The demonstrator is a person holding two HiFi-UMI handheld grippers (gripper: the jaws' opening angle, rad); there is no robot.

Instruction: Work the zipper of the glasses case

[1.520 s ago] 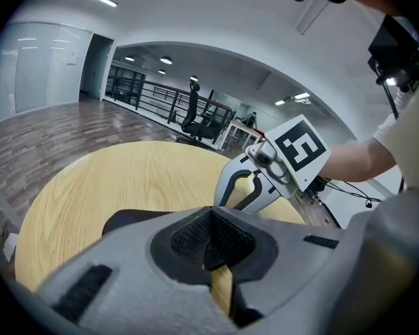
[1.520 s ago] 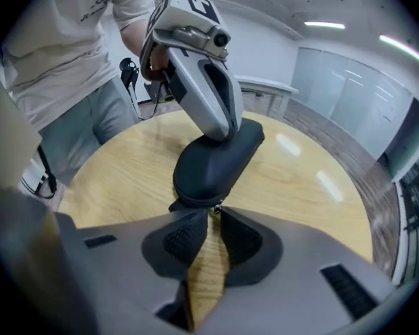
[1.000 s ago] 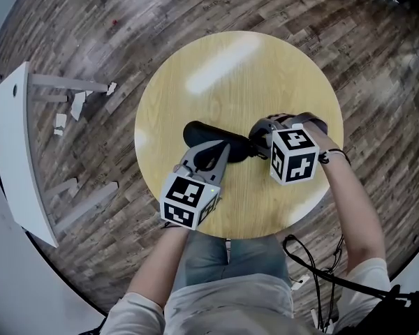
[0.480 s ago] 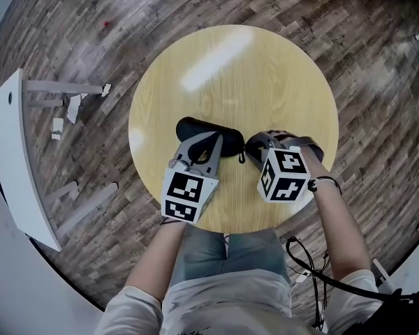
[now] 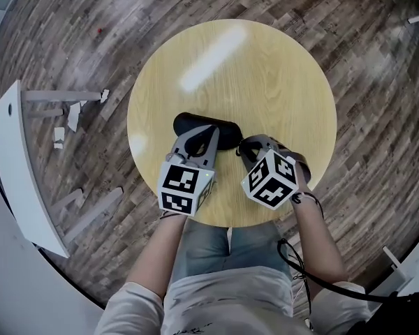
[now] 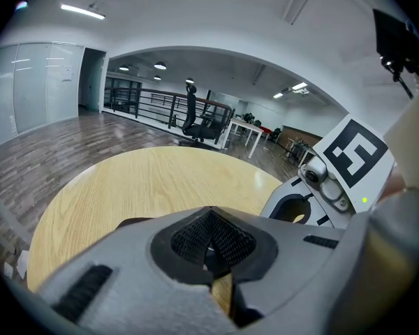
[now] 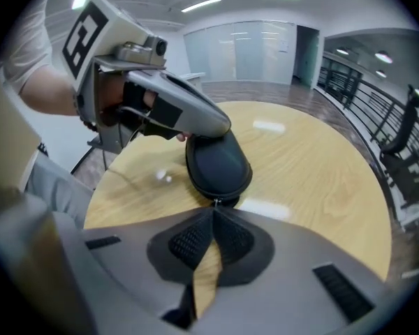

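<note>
So the black glasses case (image 5: 227, 132) was lying flat on the round wooden table (image 5: 265, 75), a bit toward the near side of it. The left gripper (image 5: 210, 130) was sitting right on top of the case with its claw closed up, tips together and nothing between them as far as I could see. In the right gripper view it looked like it was just resting down on the case's lid. The right gripper (image 5: 239, 149) was at the case's right end, claw also pinched narrow. In its own view the tips met right on the little metal zipper pull (image 7: 215, 202) sticking out of the end of the case, so it looked like it had the pull nipped. The two grippers were close side by side, not touching.
</note>
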